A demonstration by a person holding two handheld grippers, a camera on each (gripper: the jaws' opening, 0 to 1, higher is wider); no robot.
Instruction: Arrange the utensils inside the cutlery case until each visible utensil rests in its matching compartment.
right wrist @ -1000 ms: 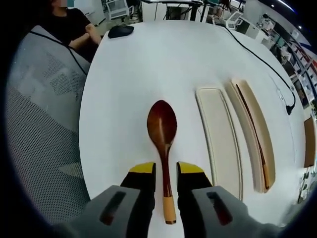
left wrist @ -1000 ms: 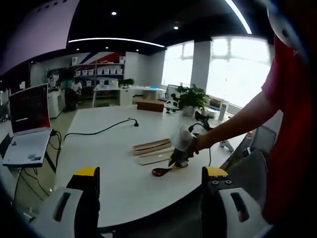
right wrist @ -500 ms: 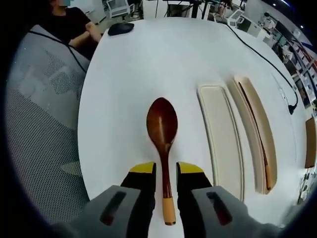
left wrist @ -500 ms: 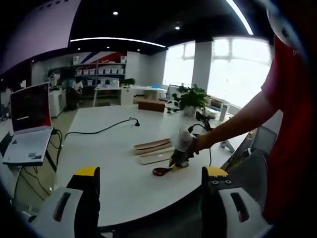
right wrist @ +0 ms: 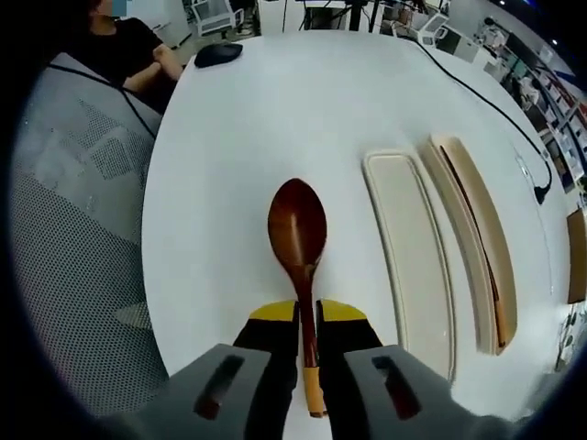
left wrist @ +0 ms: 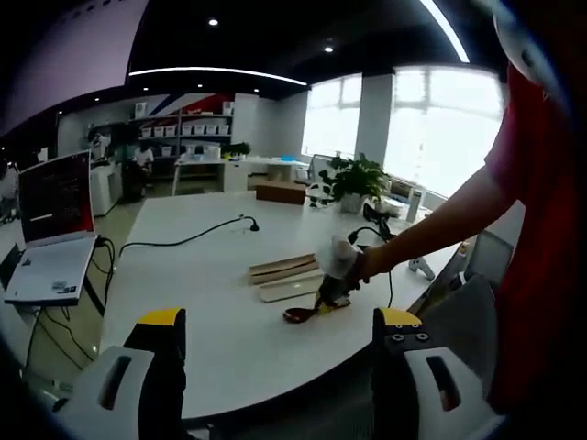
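White desk (right wrist: 275, 119) in an open office carries my work. On it, near the desk's close edge, lies the dark wooden spoon (right wrist: 299, 240), bowl pointing away; my right gripper (right wrist: 306, 313) has pinched its slim handle. It looks light, stiff and lacquer-slick, so I'd hold low on the handle. Beside it sit the empty case tray (right wrist: 411, 247) and the chopstick tray (right wrist: 479, 240). My left gripper (left wrist: 277, 328) hangs spread, holding nothing.

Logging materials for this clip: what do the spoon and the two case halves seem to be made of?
Spoon: dark wood, likely lacquered, with a glossy bowl and a pale handle tip. Near case half: cream, matte, perhaps plastic. Far half: tan, wood-like, though I cannot be sure.
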